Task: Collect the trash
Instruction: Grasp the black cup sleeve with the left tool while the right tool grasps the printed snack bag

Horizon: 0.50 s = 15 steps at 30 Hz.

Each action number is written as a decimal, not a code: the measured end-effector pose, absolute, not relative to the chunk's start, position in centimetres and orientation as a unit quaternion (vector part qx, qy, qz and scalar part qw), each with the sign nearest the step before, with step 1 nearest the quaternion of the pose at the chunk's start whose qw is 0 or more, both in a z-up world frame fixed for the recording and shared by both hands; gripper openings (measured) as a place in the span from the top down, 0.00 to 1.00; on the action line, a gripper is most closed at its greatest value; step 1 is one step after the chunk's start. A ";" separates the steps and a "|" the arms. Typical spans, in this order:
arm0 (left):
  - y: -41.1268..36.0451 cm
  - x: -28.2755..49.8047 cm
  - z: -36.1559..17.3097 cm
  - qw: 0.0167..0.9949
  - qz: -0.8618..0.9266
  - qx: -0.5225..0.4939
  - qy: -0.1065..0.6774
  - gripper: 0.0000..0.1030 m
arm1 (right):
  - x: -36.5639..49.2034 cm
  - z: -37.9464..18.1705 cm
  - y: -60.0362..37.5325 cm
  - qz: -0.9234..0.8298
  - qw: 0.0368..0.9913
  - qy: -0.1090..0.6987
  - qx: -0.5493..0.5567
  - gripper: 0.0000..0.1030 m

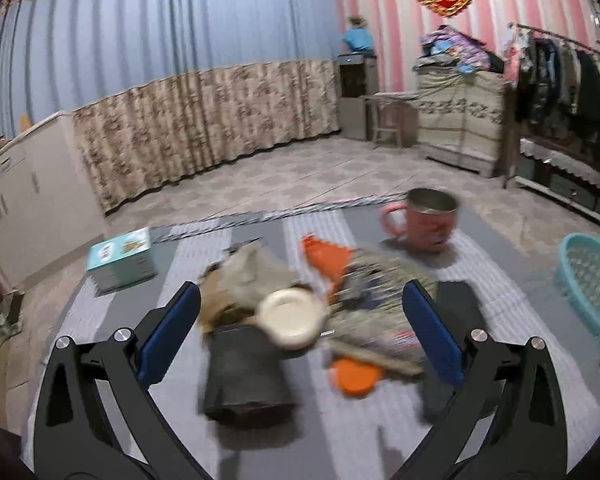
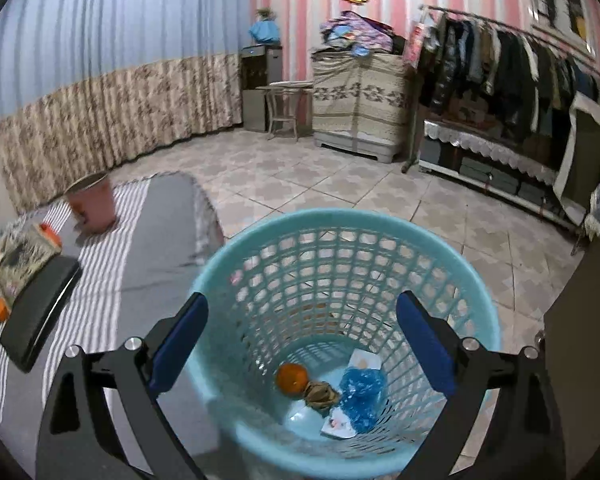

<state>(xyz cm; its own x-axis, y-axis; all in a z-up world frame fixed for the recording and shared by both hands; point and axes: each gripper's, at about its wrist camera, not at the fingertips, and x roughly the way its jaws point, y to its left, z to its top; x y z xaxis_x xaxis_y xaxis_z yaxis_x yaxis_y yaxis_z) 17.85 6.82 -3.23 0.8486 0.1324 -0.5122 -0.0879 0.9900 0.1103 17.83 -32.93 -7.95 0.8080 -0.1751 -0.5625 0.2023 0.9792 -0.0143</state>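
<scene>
Both grippers gape empty: the right gripper hangs over the upright blue basket, mouth up, holding an orange and blue bag; the left gripper faces the table's blurred trash pile.

Left gripper jaws spread wide, right gripper likewise

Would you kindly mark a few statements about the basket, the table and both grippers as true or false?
1. The right gripper is open above the blue basket. True.
2. The basket is empty. False: an orange, a blue bag and paper scraps lie in it.
3. The left gripper grips the pink mug. False: it is open, with the mug standing beyond it.
4. A teal box sits on the striped tablecloth. True.
</scene>
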 end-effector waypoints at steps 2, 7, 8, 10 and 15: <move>8.3 18.2 -3.9 0.956 0.062 0.041 0.284 0.05 | 17.8 -7.7 -31.5 -0.094 0.950 0.296 0.020 0.10; 11.8 19.0 -6.6 0.942 0.059 0.011 0.329 0.05 | 18.0 -7.4 -27.8 -0.067 0.949 0.305 0.033 0.10; 12.2 19.2 -7.0 0.940 0.055 0.006 0.336 0.05 | 18.1 -7.4 -27.1 -0.065 0.949 0.306 0.028 0.10; 12.4 19.7 -8.0 0.935 0.053 0.001 0.351 0.05 | 18.3 -7.3 -25.6 -0.063 0.948 0.310 0.015 0.10; 12.4 20.8 -9.7 0.922 0.026 -0.019 0.387 0.16 | 18.4 -6.9 -22.9 -0.052 0.947 0.316 -0.011 0.10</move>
<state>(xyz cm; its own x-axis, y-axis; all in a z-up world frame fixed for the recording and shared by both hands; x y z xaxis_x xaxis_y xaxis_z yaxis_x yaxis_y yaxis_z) 20.77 12.42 -9.71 0.6997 0.0335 -0.7136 -0.0625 0.9979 -0.0145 18.44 -22.85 -6.91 0.7951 -0.1060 -0.5971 0.0924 0.9943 -0.0535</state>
